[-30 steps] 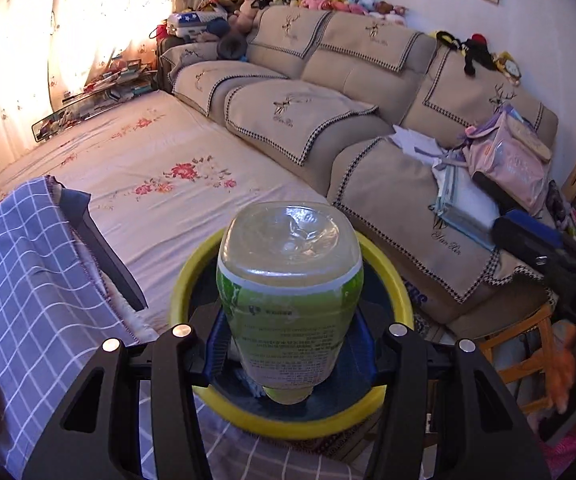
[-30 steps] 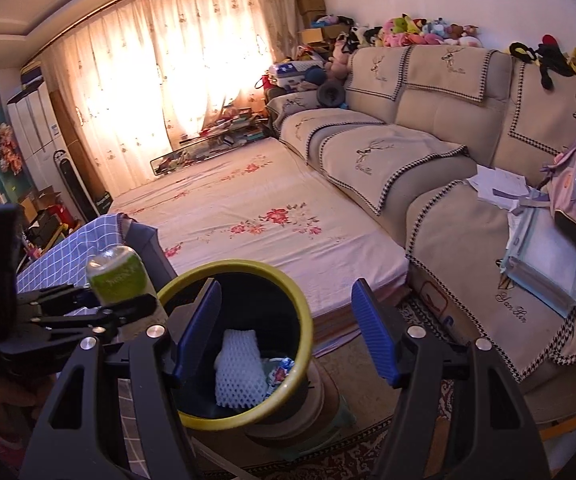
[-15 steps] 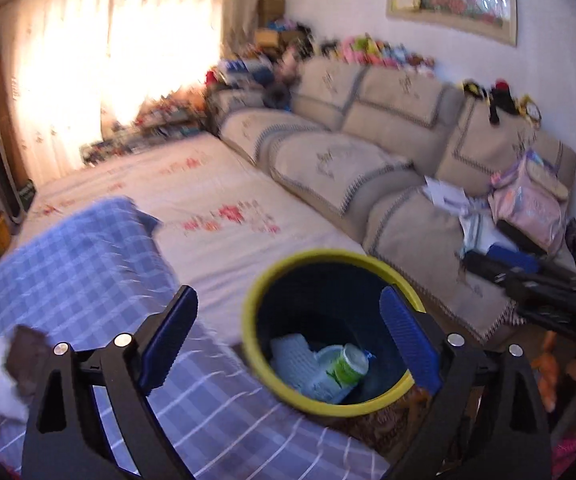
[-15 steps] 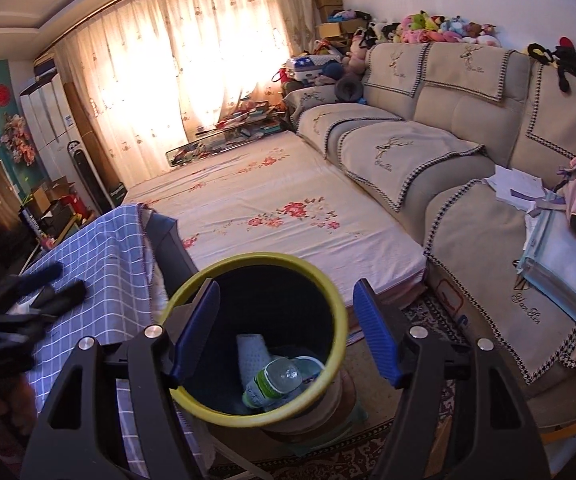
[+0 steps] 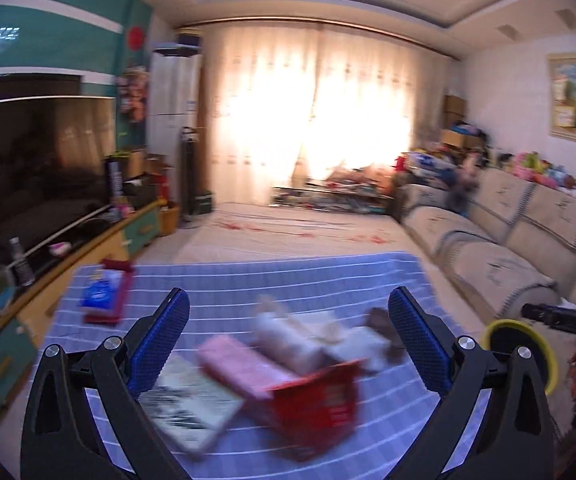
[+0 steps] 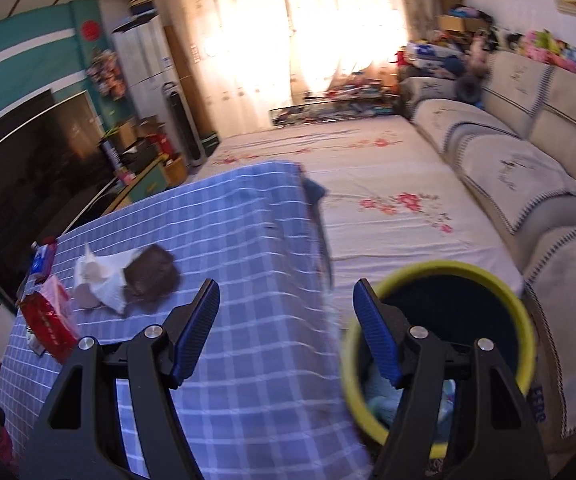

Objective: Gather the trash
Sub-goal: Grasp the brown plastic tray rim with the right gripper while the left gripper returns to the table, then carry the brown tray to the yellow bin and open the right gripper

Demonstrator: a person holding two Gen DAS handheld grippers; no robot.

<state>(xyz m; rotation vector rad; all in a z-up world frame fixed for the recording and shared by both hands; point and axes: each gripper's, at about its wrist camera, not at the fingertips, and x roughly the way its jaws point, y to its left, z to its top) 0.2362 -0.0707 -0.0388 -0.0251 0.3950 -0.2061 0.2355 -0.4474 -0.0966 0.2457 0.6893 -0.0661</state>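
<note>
My left gripper is out over the table, jaws opening to their widest with nothing between the blue pads, only blurred clutter beyond them. The tablecloth is blue with a white grid. On it I can make out a red box lying tilted, a pink flat pack just beside it, a pale roll-shaped thing behind that, and a printed white sheet or booklet at the near left (all smeared, so I can't read any labels). Further left sits a small stack with a blue-and-white packet on top.

Right gripper now: jaws parted about halfway, empty, the left pad over the checked cloth and the right pad overlapping the rim of the bin. The trash bin is round, with a yellow rim and a dark inside, standing on the floor just off the table's right edge, beside the flowered mattress. Down in it I see something pale bluish; too hidden to name.

On the table from this view, the trash left to collect: a crumpled white tissue with a dark brown lump touching its right side, well to the left of my right gripper. The red box lies near the table's left edge.

From the left camera the bin's yellow rim shows at far right, with the right-hand tool above it.
</note>
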